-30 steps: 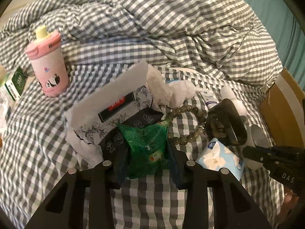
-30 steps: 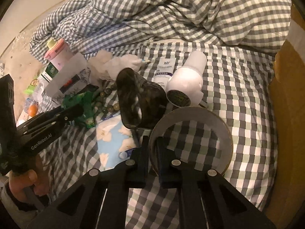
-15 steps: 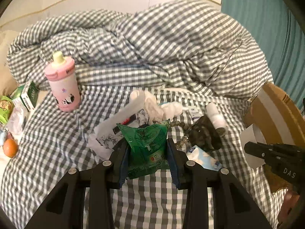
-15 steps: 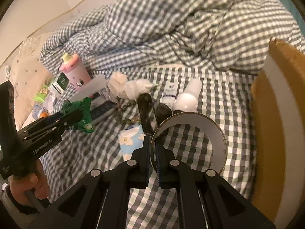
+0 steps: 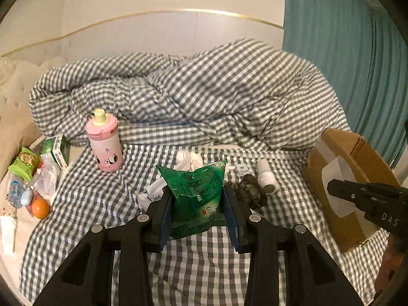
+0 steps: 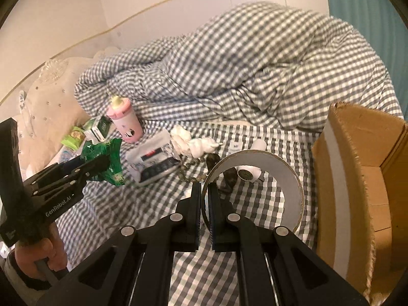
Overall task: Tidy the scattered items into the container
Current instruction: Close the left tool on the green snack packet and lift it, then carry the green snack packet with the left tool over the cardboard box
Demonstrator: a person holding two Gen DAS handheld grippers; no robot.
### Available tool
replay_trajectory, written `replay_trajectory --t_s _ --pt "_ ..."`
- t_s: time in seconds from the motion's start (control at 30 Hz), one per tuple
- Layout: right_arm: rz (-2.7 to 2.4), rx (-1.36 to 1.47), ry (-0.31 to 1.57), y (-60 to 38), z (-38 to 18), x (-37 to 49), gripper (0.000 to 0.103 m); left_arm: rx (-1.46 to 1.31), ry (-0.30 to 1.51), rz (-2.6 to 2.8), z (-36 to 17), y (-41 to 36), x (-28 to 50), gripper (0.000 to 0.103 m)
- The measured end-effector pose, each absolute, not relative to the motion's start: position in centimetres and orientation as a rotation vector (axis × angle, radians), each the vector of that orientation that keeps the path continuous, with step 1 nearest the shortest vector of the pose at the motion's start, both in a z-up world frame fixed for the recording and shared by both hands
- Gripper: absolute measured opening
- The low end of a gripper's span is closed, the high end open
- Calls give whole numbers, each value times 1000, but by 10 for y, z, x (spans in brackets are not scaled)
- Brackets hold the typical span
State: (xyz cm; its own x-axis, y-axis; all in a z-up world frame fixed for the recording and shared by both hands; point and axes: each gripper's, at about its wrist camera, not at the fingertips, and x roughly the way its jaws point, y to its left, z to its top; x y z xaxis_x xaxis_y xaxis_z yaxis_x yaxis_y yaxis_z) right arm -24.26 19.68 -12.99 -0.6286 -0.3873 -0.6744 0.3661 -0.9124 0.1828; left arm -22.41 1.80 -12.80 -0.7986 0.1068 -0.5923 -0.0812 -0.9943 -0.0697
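We hold two grippers above the checked bedsheet. Our left gripper is clamped on one green packet (its print reads partly "G&G", the rest too crumpled), standing upright between the pads. Our right gripper is nearly closed, pinching the wall of one tape roll, whose hole faces us. One cardboard box stands at the right. The gripper bodies read "GenRobot.AI" and "DAS". One pink bottle stands upright near the duvet.
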Motion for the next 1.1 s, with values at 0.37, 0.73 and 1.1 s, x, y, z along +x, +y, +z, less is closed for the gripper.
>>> replay_trajectory --t_s 0.37,0.73,1.1 --pt "-2559 894 -26 192 -80 -194 5 -832 -73 2942 -88 10 -177 37" --pt "-2581 768 -58 194 -41 -151 5 -720 -85 2980 -55 7 -145 37" --pt "-2601 678 -30 192 -21 -122 5 -671 -99 2983 -39 10 -130 37"
